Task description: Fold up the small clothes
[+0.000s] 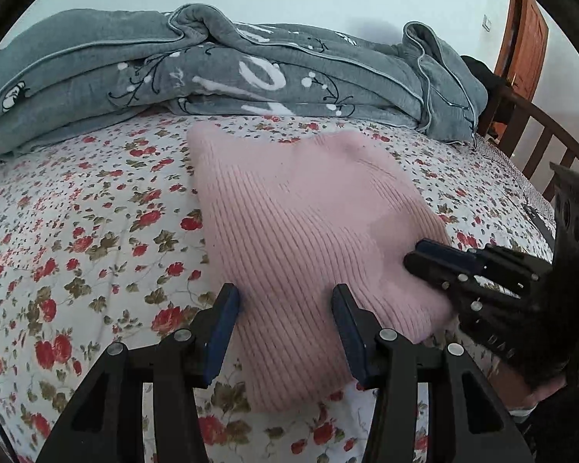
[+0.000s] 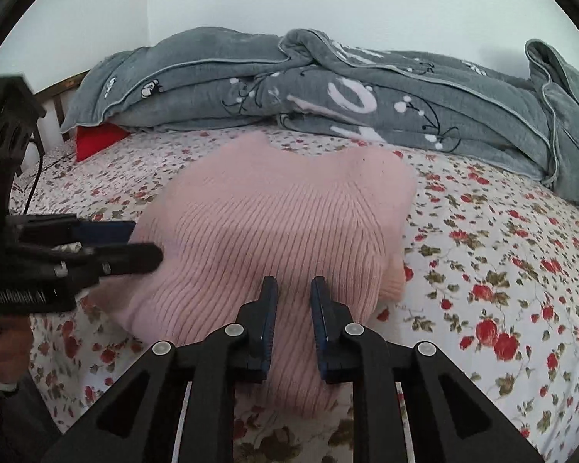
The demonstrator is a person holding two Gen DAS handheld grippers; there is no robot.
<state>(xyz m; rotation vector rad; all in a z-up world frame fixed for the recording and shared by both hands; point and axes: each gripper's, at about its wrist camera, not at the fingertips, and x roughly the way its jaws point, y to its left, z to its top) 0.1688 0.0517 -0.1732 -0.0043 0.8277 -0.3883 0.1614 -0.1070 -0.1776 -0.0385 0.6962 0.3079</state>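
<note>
A bed with a floral sheet [image 1: 77,212] is shown, a grey quilt [image 1: 251,73] heaped beyond both grippers. A folded pink ribbed sweater [image 2: 274,223] is seen ahead of and beneath the fingertips. The left gripper [image 1: 285,301] is held partly open astride its near edge, gripping nothing. The right gripper [image 2: 292,289] is seen narrowly parted above the knit; whether fabric is pinched cannot be told.

The bed [image 2: 501,270] is covered with a white sheet printed with small red flowers. A folded pink ribbed sweater [image 2: 274,223] lies flat on it, right under and ahead of both claws. Beyond the sweater, a crumpled grey blanket [image 2: 328,88] is heaped across the far side. A red pillow [image 2: 96,139] peeks out far left.
</note>
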